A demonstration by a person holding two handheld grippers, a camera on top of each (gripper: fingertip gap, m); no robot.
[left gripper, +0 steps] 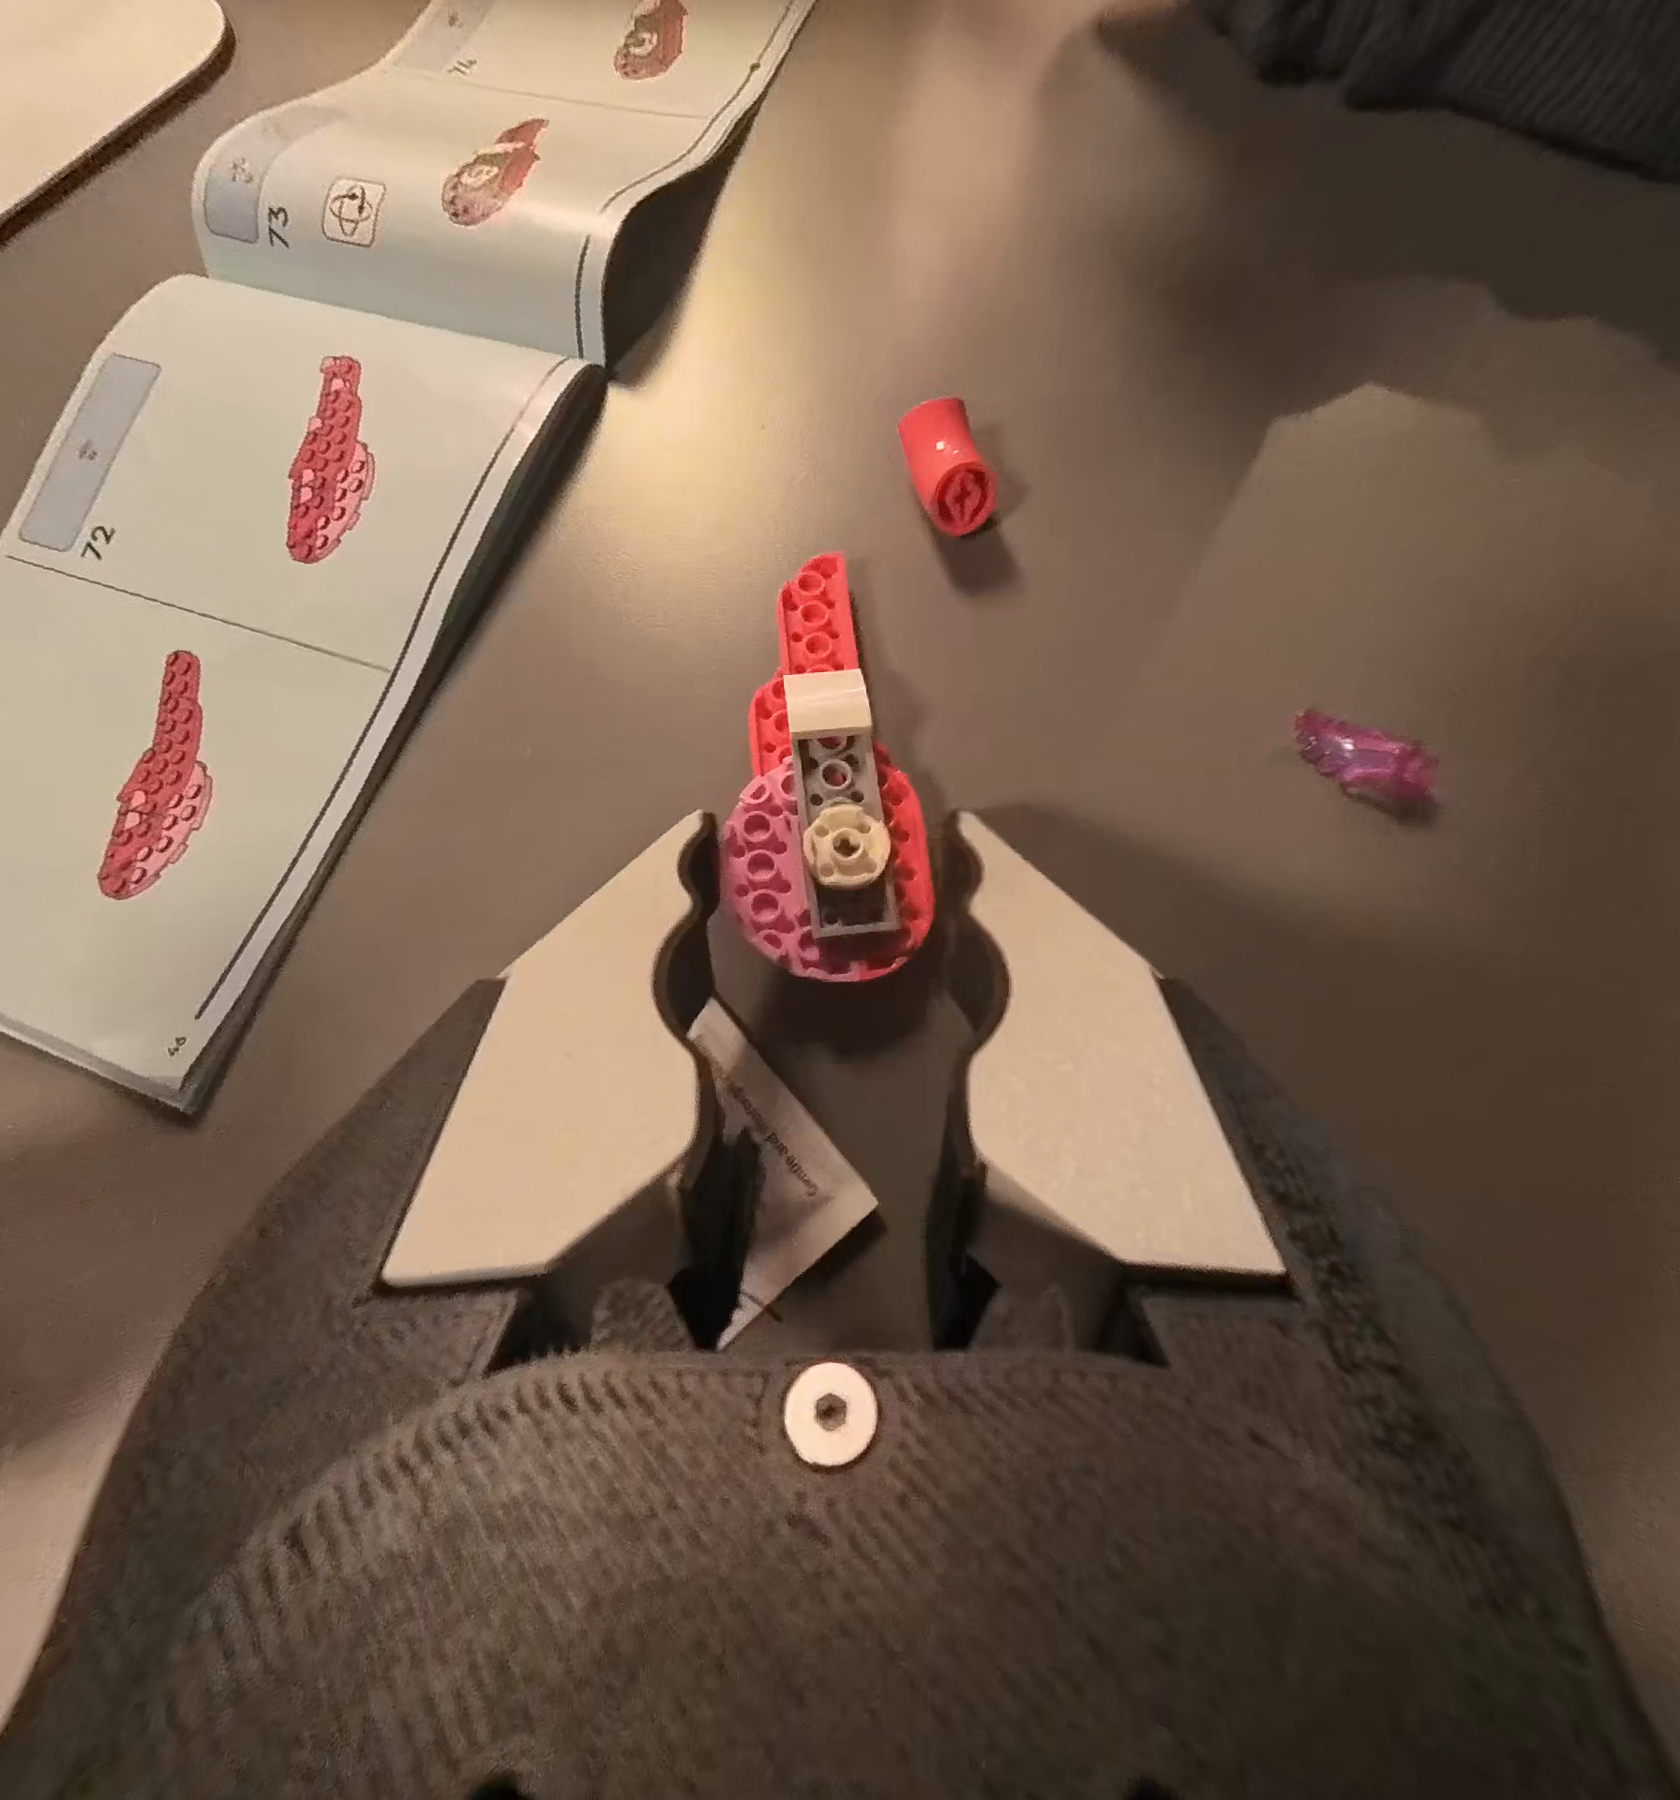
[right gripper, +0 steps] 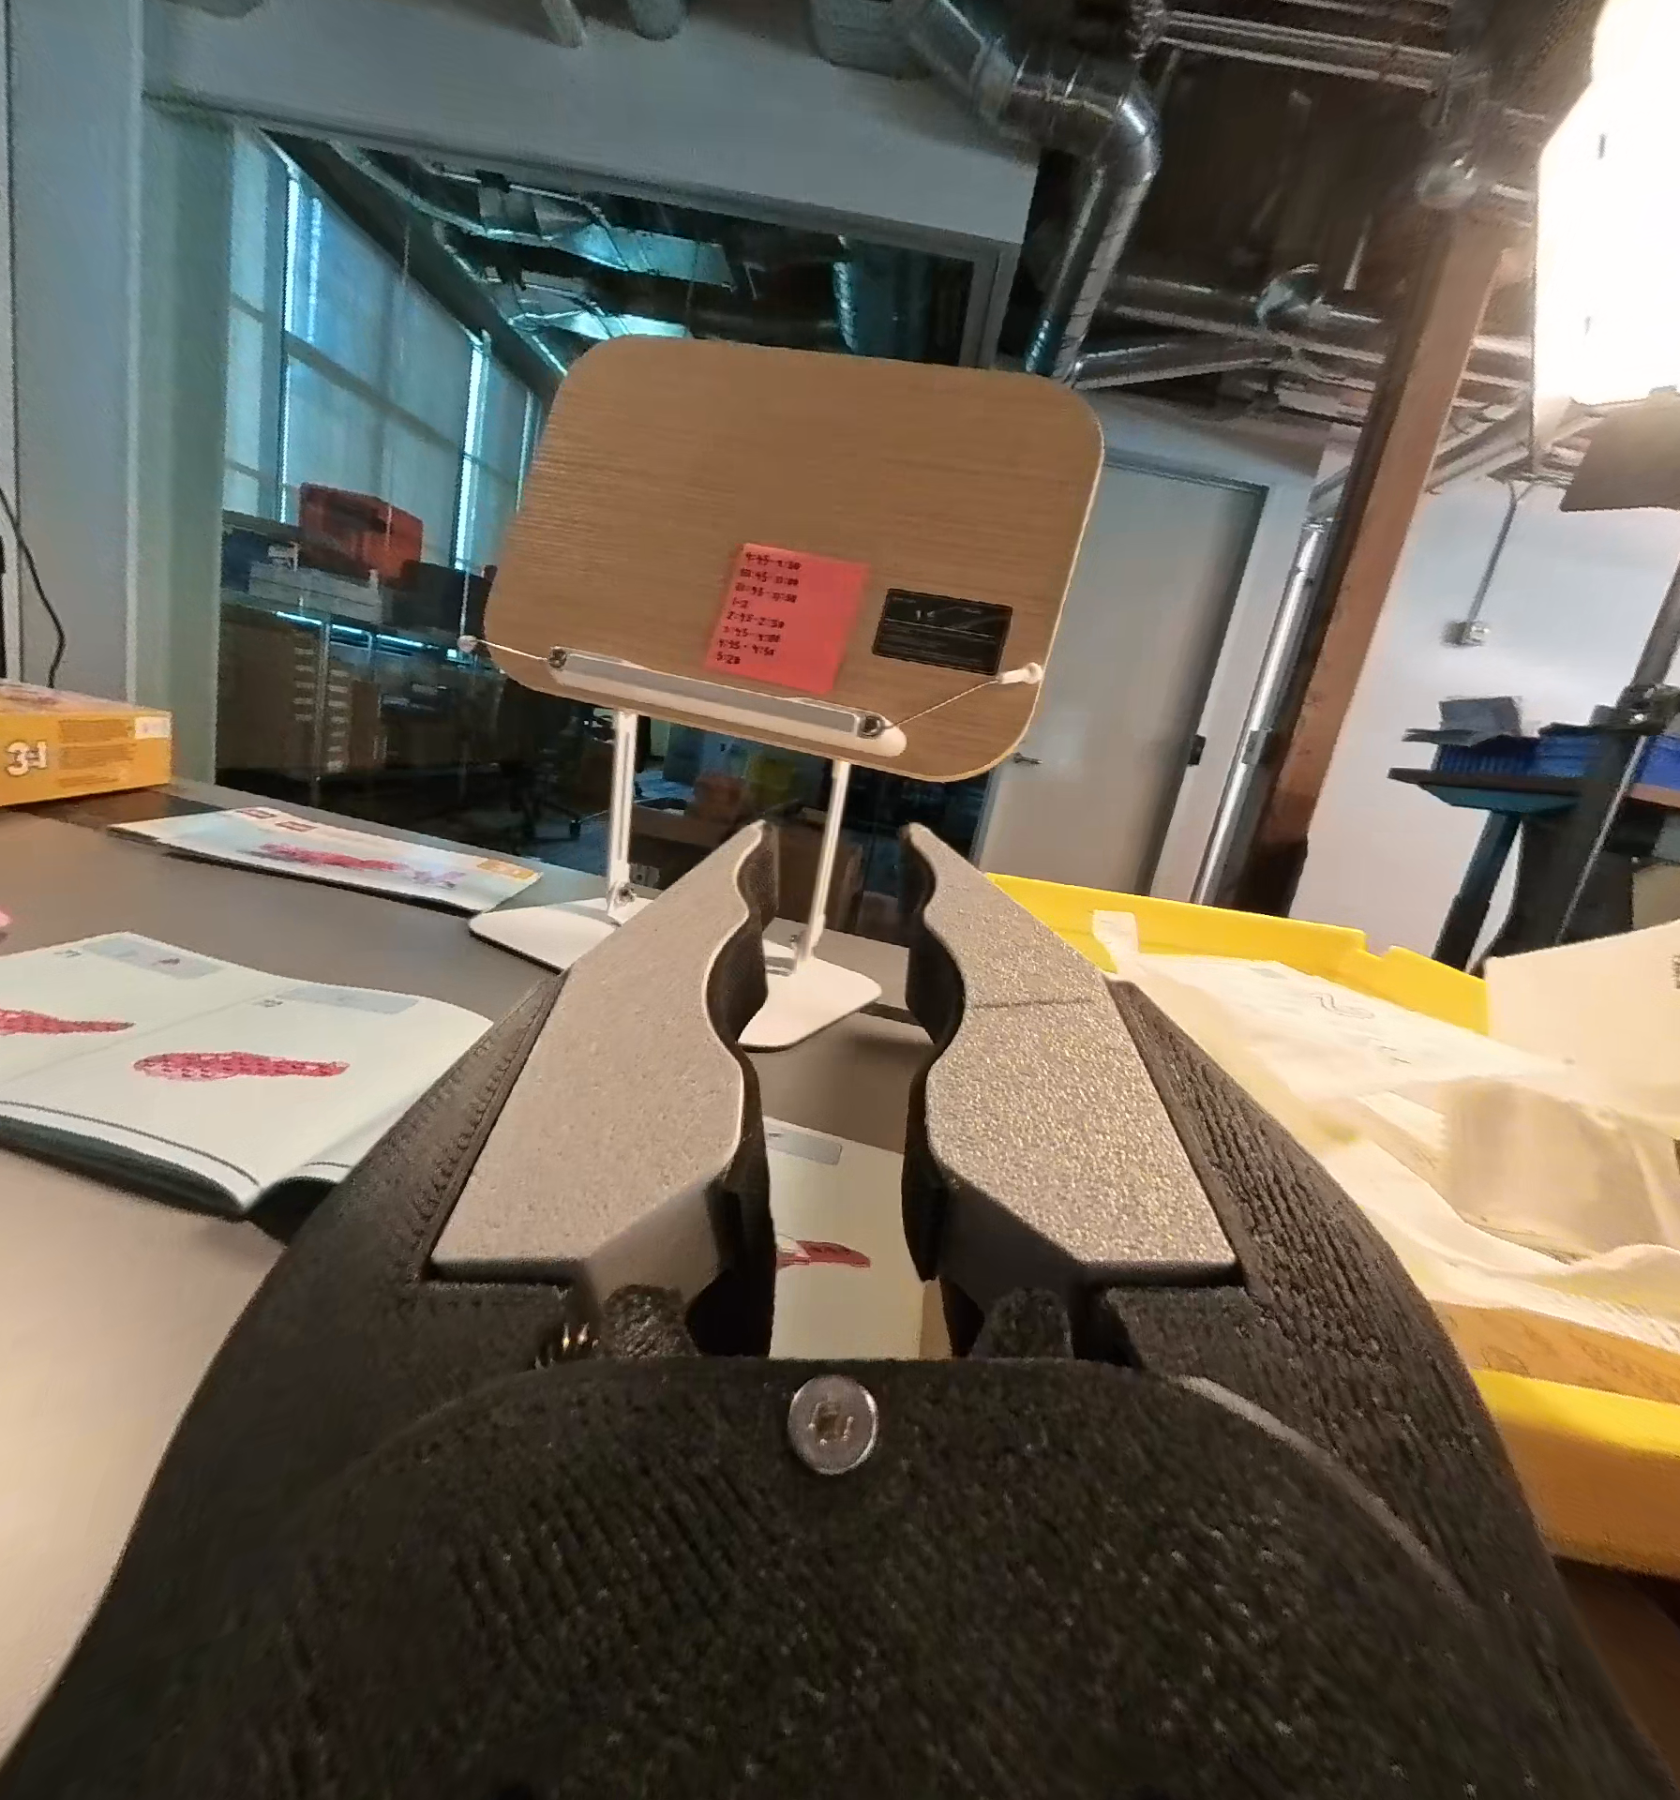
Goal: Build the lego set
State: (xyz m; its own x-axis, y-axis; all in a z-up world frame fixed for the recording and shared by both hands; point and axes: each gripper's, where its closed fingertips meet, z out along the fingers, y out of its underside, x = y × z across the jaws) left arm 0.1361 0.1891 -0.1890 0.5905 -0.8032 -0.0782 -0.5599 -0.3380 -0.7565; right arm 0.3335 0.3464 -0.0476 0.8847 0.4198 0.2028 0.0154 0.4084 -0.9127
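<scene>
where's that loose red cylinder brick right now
In the left wrist view, the red cylinder brick lies on the table beyond and right of the brick assembly, with the open instruction booklet off to its left.

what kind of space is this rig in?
Likely a workshop or lab with an industrial fit-out: exposed ducts run overhead, and a glass partition fronts shelving behind. The dark table holds an open brick-building booklet and a half-built red and pink brick model.

exposed ceiling ducts (right gripper: 1099, 146), tall windows (right gripper: 369, 321), a grey door (right gripper: 1138, 682).
</scene>
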